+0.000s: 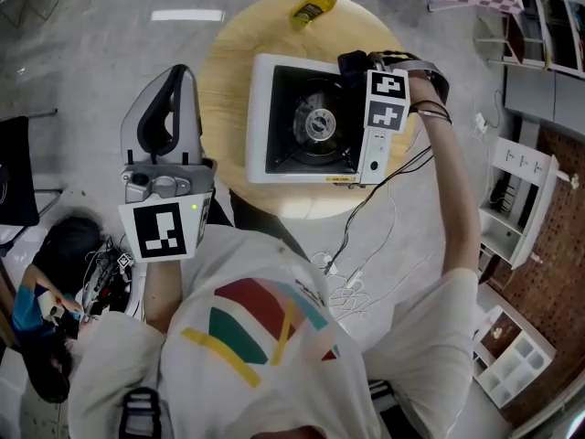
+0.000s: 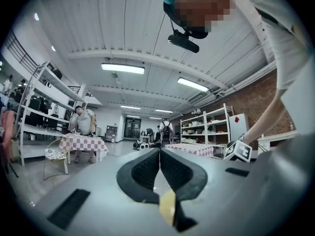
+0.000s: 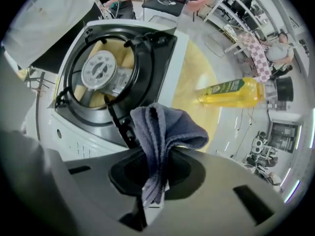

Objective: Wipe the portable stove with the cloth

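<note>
Right gripper (image 3: pixel 156 167) clamping bunched grey-blue cloth (image 3: pixel 165 129) at white square portable stove (image 3: pixel 74 132) edge (left gripper (image 2: pixel 159 168) closed, empty): wiping seemingly just starting, most surface unwiped.

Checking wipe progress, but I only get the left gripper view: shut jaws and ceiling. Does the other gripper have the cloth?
Observer: Yes. In the right gripper view the right gripper is shut on a grey cloth.
Operator: Where is it relative to the stove?
Observer: The head view puts it at the far right corner of the portable stove. I cannot tell whether the cloth touches it.
Operator: Anything else on the table?
Observer: A yellow bottle lies on its side on the round wooden table, beyond the stove.
</note>
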{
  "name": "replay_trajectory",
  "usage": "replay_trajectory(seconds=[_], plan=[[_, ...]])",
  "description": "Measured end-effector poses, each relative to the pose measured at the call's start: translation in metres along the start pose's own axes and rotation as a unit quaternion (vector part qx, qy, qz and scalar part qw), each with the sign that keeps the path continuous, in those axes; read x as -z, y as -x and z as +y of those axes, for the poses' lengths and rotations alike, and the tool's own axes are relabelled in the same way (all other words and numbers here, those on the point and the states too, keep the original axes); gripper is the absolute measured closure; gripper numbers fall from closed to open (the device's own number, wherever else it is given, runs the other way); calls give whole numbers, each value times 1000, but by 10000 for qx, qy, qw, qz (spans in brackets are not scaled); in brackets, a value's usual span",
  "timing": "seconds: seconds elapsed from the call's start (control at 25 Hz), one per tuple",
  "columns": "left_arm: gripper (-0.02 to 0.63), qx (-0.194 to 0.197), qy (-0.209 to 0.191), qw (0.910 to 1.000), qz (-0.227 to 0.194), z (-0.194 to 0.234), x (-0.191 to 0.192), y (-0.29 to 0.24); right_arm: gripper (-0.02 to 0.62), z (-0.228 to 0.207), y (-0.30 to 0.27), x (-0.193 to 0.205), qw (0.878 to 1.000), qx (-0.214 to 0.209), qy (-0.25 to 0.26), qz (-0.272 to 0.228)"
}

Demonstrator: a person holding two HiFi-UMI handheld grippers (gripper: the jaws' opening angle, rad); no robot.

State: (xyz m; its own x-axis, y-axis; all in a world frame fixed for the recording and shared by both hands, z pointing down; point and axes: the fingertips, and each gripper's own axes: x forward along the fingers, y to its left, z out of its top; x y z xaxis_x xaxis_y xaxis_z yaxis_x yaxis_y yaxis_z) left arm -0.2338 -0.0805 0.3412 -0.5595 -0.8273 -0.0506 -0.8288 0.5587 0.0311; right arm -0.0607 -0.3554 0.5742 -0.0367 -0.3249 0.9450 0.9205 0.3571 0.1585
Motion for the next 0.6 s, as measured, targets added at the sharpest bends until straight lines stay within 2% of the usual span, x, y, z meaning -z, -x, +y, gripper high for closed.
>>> replay_trajectory(seconds=[0.16, 0.6], plan=[[598, 201, -138, 9995, 195, -15, 9, 5, 563, 7, -8, 27, 9998, -8, -157, 156], [598, 139, -220, 9994, 231, -21, 9, 11, 561, 16, -8, 45, 9988, 245, -399, 126]])
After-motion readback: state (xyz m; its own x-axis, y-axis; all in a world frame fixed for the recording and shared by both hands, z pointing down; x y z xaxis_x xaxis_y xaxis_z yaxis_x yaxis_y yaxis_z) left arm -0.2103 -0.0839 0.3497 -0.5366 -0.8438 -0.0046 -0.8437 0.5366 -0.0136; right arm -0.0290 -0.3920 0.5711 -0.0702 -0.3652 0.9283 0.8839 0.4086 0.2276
